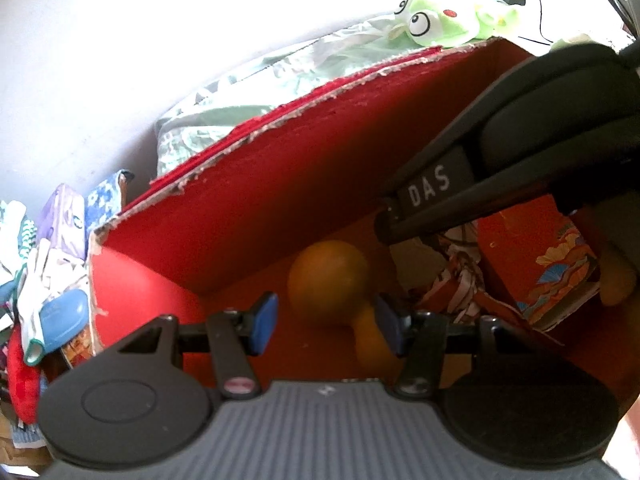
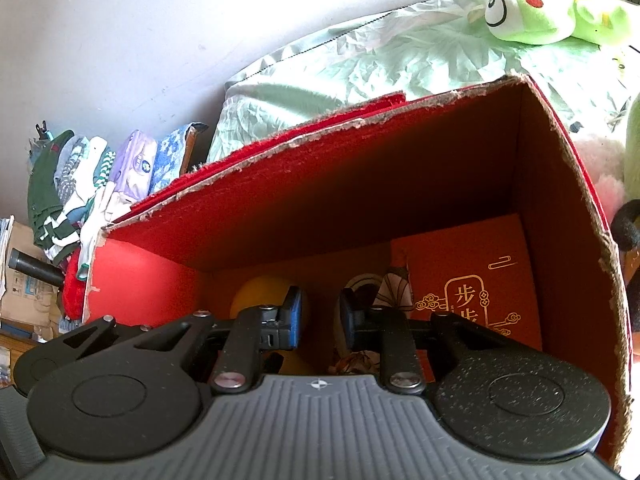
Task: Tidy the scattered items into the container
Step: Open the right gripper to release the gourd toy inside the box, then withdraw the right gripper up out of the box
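Note:
A red cardboard box (image 1: 280, 184) with torn rims is the container; it also fills the right wrist view (image 2: 320, 208). Inside lie a yellow dumbbell-shaped toy (image 1: 328, 280), a patterned wrapper (image 1: 460, 280) and a red printed packet (image 1: 540, 264). The toy (image 2: 256, 296) and a red packet with gold characters (image 2: 472, 288) show in the right wrist view. My left gripper (image 1: 326, 324) is open and empty over the toy. My right gripper (image 2: 320, 316) is open and empty inside the box; its body (image 1: 520, 136) crosses the left wrist view.
A green frog plush (image 2: 536, 8) lies on a pale green bedsheet (image 2: 360, 64) behind the box. Folded clothes and pouches (image 2: 100, 176) are stacked left of the box. A blue case (image 1: 64, 316) lies at the box's left side.

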`<state>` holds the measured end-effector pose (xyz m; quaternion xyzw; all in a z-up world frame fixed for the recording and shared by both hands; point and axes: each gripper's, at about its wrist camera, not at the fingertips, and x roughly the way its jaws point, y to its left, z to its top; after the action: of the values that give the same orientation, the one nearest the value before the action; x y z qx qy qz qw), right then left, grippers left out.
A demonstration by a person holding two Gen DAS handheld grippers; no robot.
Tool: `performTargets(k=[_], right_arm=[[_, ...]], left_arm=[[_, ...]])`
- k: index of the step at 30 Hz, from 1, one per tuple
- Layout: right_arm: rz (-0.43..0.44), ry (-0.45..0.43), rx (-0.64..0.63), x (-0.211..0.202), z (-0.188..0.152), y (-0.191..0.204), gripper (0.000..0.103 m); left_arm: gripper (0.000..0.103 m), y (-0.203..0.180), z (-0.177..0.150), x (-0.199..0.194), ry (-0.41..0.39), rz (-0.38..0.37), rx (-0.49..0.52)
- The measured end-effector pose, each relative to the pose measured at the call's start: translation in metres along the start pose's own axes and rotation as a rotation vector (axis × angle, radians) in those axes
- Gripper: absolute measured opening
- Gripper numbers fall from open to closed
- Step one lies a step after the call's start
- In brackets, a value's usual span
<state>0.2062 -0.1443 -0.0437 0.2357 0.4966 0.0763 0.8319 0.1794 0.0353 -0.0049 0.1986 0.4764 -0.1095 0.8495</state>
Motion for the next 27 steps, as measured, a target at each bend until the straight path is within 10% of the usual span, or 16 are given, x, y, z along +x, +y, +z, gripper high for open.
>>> performTargets(k=[27], right_arm=[[0.045, -0.064, -0.036, -0.002, -0.002, 0.008, 0.025]], left_arm=[[0.067, -0.038, -0.003, -0.041, -0.040, 0.182, -0.162]])
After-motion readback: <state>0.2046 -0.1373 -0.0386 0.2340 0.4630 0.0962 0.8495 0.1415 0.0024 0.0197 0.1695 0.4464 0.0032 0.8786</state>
